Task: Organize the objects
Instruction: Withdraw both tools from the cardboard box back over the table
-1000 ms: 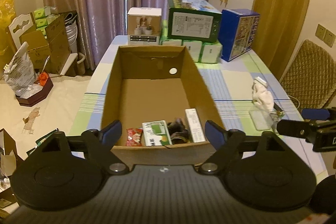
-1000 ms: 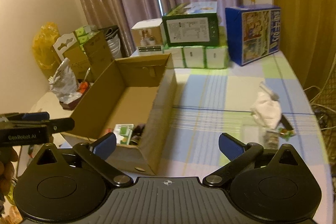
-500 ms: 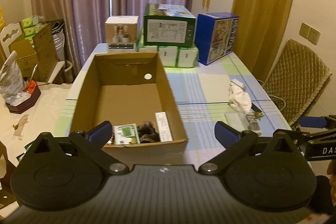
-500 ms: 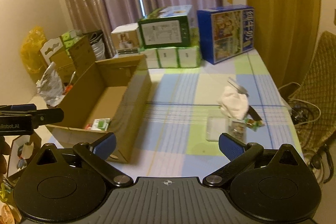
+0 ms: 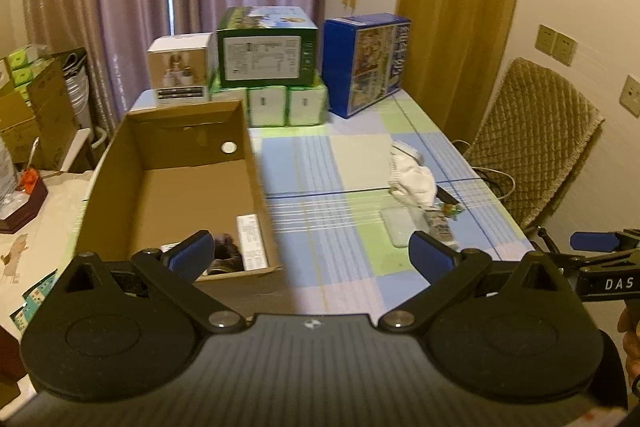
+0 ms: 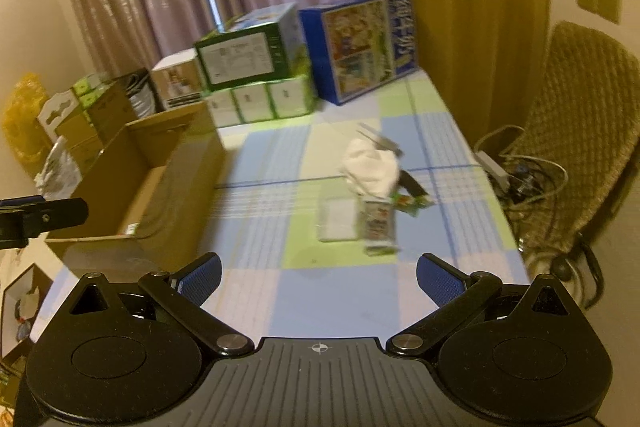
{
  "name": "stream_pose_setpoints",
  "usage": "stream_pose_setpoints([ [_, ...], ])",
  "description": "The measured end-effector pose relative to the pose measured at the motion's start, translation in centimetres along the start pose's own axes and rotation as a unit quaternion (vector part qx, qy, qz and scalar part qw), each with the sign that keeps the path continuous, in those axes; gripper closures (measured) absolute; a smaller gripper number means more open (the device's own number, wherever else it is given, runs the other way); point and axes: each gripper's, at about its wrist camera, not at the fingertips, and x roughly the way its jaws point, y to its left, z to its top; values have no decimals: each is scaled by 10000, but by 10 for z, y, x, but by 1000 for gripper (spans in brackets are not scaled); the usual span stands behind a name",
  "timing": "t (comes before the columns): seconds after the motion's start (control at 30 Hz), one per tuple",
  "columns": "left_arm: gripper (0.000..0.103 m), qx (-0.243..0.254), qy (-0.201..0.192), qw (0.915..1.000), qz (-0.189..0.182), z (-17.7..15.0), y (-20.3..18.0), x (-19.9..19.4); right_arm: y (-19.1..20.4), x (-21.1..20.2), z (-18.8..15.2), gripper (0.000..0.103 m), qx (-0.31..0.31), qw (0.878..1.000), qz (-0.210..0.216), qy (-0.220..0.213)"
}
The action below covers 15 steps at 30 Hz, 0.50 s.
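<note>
An open cardboard box (image 5: 256, 163) (image 6: 188, 163) stands on the left of the checked tablecloth, with a white carton (image 5: 251, 241) and a dark item (image 5: 228, 255) at its near end. On the right lie a white cloth (image 5: 414, 181) (image 6: 372, 167), a clear flat case (image 5: 396, 231) (image 6: 338, 219), a printed packet (image 6: 378, 223) and a small green wrapper (image 6: 408, 203). My left gripper (image 5: 311, 255) is open and empty, near the box's front right corner. My right gripper (image 6: 318, 277) is open and empty, short of the packet.
Stacked boxes line the table's far end: a green one (image 5: 266, 53), a blue one (image 5: 368, 65), a white one (image 5: 180, 69). A quilted chair (image 5: 532, 147) with cables (image 6: 524, 179) stands right of the table. Cartons (image 5: 36, 107) clutter the floor at left.
Both grippers have swung to the right, away from the box and toward the loose items by the white cloth. Both stay open and empty.
</note>
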Motion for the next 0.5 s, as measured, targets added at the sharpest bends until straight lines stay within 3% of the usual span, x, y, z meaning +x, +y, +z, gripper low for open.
stream_pose_setpoints([
  [0.5,1,279,205,9987,-374,0,-54,36,-48,-8,-14,2,328,9990,-287,43],
])
